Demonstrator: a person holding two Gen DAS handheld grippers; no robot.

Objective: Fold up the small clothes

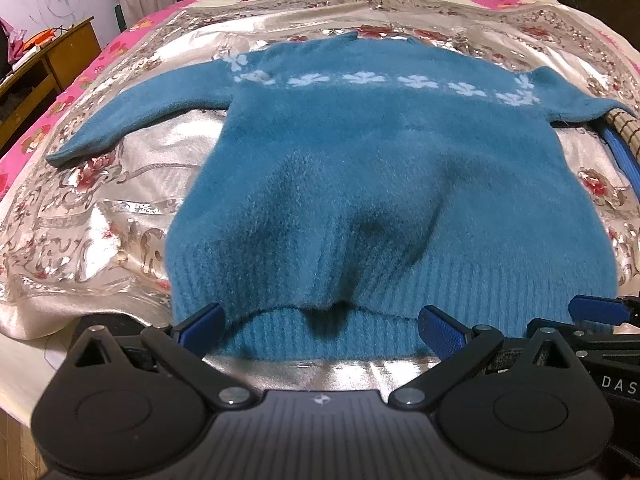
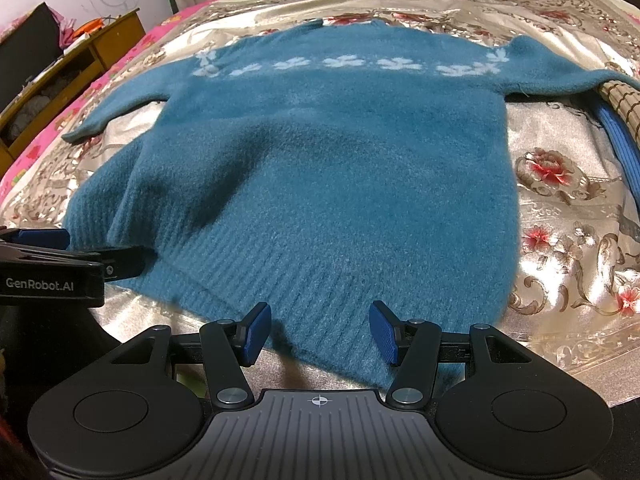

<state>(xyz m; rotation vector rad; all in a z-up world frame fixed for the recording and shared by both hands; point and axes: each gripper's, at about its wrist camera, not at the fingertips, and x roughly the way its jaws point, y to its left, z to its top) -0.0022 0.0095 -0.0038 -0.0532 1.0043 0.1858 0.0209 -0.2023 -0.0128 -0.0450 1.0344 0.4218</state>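
Observation:
A small teal knitted sweater [image 1: 372, 160] with a row of white flowers across the chest lies flat on the bed, sleeves spread to both sides, ribbed hem nearest me. It also shows in the right wrist view [image 2: 328, 168]. My left gripper [image 1: 320, 328] is open, its blue pads either side of the hem's left part, which is rumpled and slightly raised. My right gripper [image 2: 316, 332] is open with the hem's right part between its pads. The right gripper's tip shows at the left wrist view's right edge [image 1: 600, 312]; the left gripper shows at the right wrist view's left edge [image 2: 60, 256].
The bed is covered by a shiny cream floral bedspread [image 1: 100, 208] over a pink sheet [image 1: 104, 64]. A checked cloth with a blue band [image 2: 616, 120] lies under the right sleeve. A wooden cabinet [image 1: 48, 64] stands to the left. Piled clothes lie beyond the bed's far end.

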